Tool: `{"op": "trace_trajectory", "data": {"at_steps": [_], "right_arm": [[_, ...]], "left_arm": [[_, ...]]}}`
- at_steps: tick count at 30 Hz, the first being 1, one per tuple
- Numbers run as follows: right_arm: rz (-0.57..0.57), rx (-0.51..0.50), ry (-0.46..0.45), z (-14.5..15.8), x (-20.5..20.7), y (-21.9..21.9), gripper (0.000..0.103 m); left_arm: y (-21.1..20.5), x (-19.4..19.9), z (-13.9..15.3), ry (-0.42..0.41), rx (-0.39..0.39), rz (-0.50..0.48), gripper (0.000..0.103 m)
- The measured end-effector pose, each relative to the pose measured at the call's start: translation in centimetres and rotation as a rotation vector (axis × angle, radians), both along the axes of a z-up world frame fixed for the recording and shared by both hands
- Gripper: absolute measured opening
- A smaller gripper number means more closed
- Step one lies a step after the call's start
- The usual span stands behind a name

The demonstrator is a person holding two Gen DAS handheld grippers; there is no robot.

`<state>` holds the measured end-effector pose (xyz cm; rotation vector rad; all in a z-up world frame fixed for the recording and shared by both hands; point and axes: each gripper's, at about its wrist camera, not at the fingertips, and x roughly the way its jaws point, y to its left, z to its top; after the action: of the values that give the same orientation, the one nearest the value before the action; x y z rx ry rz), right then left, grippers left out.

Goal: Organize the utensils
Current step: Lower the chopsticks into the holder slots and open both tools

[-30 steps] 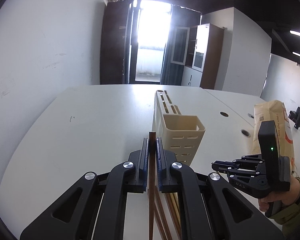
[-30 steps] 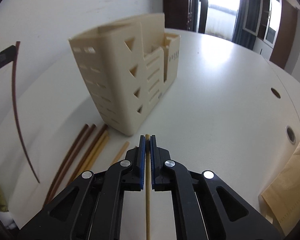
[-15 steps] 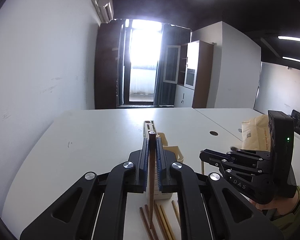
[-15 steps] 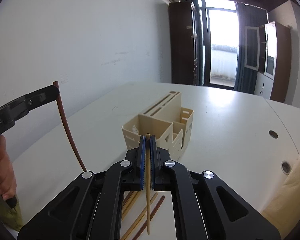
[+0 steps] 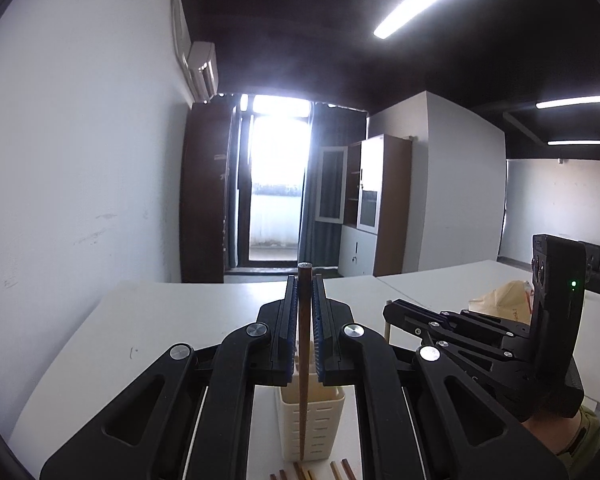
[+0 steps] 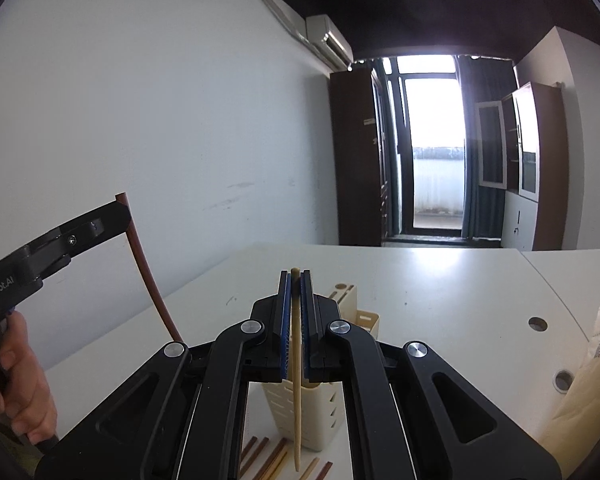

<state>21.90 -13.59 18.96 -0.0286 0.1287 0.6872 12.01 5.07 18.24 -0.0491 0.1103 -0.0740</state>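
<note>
My left gripper (image 5: 305, 292) is shut on a dark brown chopstick (image 5: 303, 380) that hangs tip-down over the cream utensil holder (image 5: 310, 428). My right gripper (image 6: 295, 286) is shut on a light wooden chopstick (image 6: 297, 392), also tip-down, in front of the holder (image 6: 320, 416). Both are lifted above the white table (image 6: 440, 280). Several loose chopsticks (image 6: 268, 456) lie on the table in front of the holder. The left gripper shows in the right wrist view (image 6: 116, 220) at the left, with its brown chopstick (image 6: 148, 280). The right gripper shows in the left wrist view (image 5: 392, 310).
A brown paper bag (image 5: 500, 304) lies at the right of the table. Cable holes (image 6: 538, 324) are set in the tabletop. A white wall runs along the left; a door and cabinets stand at the back.
Both grippers have risen and tilted up with their chopsticks, which now hang near vertical by the holder. The two grippers have come closer together.
</note>
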Motion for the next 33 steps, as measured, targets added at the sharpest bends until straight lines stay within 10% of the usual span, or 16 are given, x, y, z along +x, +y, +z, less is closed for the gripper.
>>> {"op": "trace_trajectory", "data": {"at_steps": [15, 33], "right_arm": [[-0.002, 0.173, -0.141, 1.8, 3.2, -1.1, 0.005], [-0.009, 0.013, 0.030, -2.7, 7.3, 2.3, 0.005]], "left_arm": [[-0.6, 0.7, 2.2, -0.193, -0.052, 0.051, 0.006], [0.7, 7.8, -3.0, 0.111, -0.048, -0.021, 0.007]]}}
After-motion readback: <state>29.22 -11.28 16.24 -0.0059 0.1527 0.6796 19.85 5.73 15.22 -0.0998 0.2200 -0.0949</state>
